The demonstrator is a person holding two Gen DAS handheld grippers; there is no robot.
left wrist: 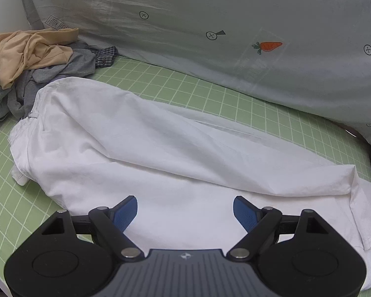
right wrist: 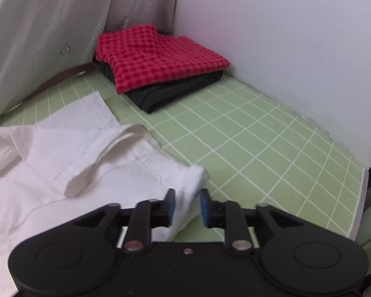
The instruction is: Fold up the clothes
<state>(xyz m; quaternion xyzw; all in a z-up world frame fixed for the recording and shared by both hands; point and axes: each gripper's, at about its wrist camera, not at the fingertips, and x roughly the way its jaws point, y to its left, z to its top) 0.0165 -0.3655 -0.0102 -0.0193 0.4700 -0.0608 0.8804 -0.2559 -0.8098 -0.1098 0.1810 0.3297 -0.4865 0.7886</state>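
Observation:
A white garment (left wrist: 146, 148) lies spread across the green grid mat (left wrist: 210, 91), with one long fold laid over it. My left gripper (left wrist: 185, 210) hovers over its near edge, jaws wide open and empty. In the right wrist view the white garment (right wrist: 61, 160) shows its corner and a seam flap. My right gripper (right wrist: 186, 209) sits at that corner, jaws partly open with the cloth's edge between and below them, not clamped.
A pile of unfolded tan and grey clothes (left wrist: 29, 61) lies at the mat's far left. A folded red checked cloth (right wrist: 158, 54) sits on a folded black one (right wrist: 175, 91) in the corner by the white wall (right wrist: 284, 37). A grey printed sheet (left wrist: 235, 24) hangs behind.

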